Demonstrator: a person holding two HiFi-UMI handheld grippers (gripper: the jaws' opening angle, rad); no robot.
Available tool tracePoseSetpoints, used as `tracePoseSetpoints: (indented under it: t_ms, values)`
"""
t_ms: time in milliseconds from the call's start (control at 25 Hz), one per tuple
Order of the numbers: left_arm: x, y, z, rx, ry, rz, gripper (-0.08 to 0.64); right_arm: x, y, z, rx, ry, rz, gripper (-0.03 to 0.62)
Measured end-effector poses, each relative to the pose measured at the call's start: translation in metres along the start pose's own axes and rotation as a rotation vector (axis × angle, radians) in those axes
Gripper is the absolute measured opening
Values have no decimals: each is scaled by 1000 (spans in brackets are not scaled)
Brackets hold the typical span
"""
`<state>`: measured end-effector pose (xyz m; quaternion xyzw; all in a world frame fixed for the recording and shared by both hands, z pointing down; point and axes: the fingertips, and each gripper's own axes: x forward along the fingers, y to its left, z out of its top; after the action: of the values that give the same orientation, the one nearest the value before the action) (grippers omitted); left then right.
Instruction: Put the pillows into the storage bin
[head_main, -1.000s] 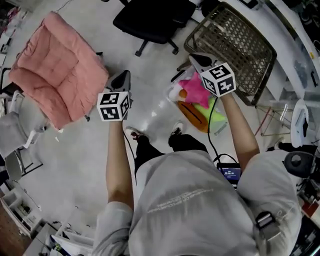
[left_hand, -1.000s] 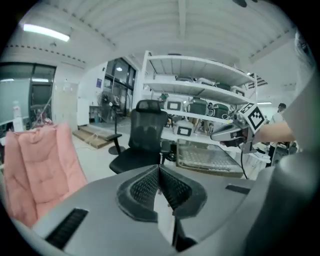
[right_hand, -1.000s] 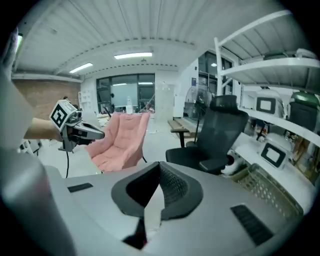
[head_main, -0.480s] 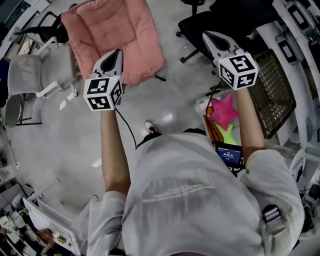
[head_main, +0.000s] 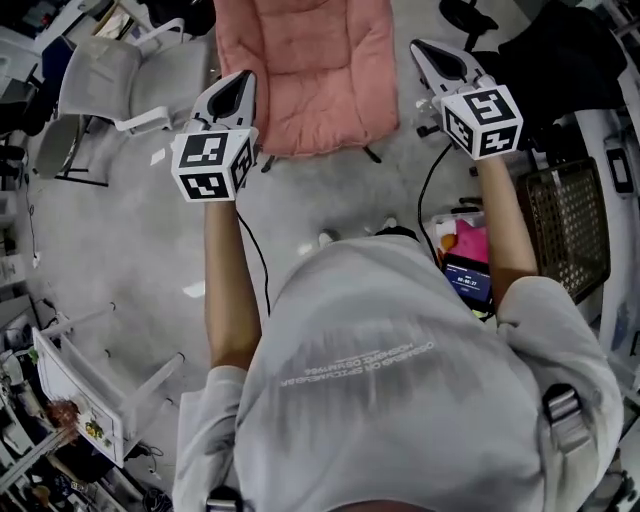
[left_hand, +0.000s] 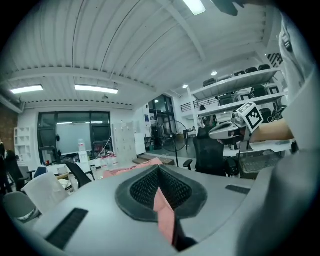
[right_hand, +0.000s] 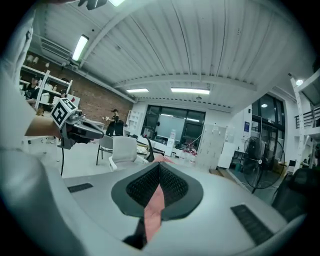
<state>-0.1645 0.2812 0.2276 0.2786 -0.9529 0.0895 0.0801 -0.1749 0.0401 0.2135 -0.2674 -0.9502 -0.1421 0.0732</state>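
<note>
A big pink pillow (head_main: 305, 70) lies on a chair seat straight ahead of me. My left gripper (head_main: 240, 85) hovers at its left edge and my right gripper (head_main: 425, 50) at its right edge, both above it and apart from it. Both point nearly level with their jaws shut and nothing between them. In the left gripper view the left gripper (left_hand: 159, 169) shows a strip of pink pillow (left_hand: 165, 210) beyond its closed jaws. The right gripper (right_hand: 160, 176) shows the same pink (right_hand: 154, 205). A wire mesh bin (head_main: 565, 225) stands at my right.
Bright pink and green plush pillows (head_main: 468, 240) sit in a clear container by my right side, next to a phone (head_main: 468, 282). A black office chair (head_main: 560, 50) stands far right, a white chair (head_main: 110, 80) far left. A cable (head_main: 255, 260) trails across the grey floor.
Both grippers have risen and swung from over the floor to the two sides of the pink pillow. The mesh bin and plush pillows have slid to the right edge of the head view.
</note>
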Motion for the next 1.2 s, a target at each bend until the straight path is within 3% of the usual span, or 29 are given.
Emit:
tracePoseSetpoints:
  t_ms: [440, 1200]
  values:
    - [37, 20, 25, 15, -59, 105, 15, 44, -40, 17, -85, -63, 59, 25]
    - [58, -4, 31, 37, -62, 88, 15, 31, -66, -1, -62, -73, 26, 25]
